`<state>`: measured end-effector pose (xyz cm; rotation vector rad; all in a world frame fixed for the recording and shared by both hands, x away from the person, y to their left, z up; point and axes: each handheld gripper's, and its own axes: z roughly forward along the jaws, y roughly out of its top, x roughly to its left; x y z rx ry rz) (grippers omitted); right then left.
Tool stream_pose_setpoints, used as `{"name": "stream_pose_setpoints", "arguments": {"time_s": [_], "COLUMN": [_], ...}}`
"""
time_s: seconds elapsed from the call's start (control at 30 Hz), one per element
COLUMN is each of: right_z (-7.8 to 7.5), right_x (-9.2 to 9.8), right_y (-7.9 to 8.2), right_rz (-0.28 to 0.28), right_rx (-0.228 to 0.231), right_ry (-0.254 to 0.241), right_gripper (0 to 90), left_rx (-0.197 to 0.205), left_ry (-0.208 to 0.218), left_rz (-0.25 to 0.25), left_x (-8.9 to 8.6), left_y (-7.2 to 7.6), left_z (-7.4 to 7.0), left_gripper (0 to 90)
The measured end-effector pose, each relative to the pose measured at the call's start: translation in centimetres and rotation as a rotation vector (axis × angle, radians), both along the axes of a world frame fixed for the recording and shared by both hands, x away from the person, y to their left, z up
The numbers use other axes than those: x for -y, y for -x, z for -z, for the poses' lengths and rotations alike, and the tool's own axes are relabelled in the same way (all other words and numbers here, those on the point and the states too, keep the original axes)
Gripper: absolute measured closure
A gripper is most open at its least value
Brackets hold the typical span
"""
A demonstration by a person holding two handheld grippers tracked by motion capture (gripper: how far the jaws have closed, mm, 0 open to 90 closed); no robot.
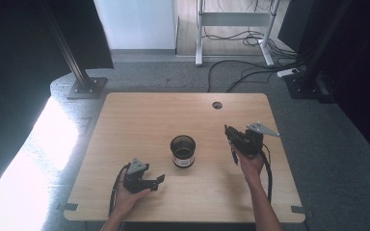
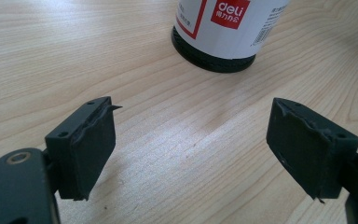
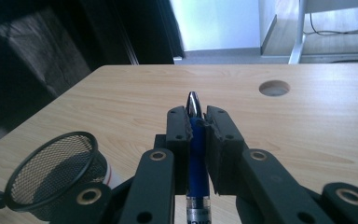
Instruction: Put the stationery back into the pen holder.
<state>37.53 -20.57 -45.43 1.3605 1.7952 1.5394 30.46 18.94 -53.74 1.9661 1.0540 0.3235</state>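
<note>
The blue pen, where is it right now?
The blue pen is clamped in the right gripper, held above the table right of the mesh pen cup.

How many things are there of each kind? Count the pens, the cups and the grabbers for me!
Pens: 1, the blue pen, clamped in the right gripper.
Cups: 1, the black mesh pen cup.
Grippers: 2, the right one and the left gripper, open.
Total: 4.
</note>
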Motion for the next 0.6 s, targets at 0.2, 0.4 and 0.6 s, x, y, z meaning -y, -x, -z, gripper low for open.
{"name": "stream_pose_setpoints", "arguments": {"time_s": [0.2,0.4,0.6], "right_z": [-1.5,-2.4,-3.2], "right_x": [-1.5,-3.0,-4.9], "right_y": [0.2,0.1,-0.3], "right_rz": [-0.018,-0.043,-0.074], "right_rx": [0.055,0.083,0.096], "right_ry": [-0.024,-0.026,-0.023], "right_gripper": [78.7,78.7,78.7], "left_rx": [-0.003,-0.001,-0.001], "left_ry": [-0.001,-0.001,-0.003], "left_rz": [0.001,0.001,0.002], "left_x": [0.1,0.0,0.0], "left_y": [0.0,0.0,0.0], "left_z": [0.1,0.0,0.0], "left_gripper": [15.9,15.9,15.9]}}
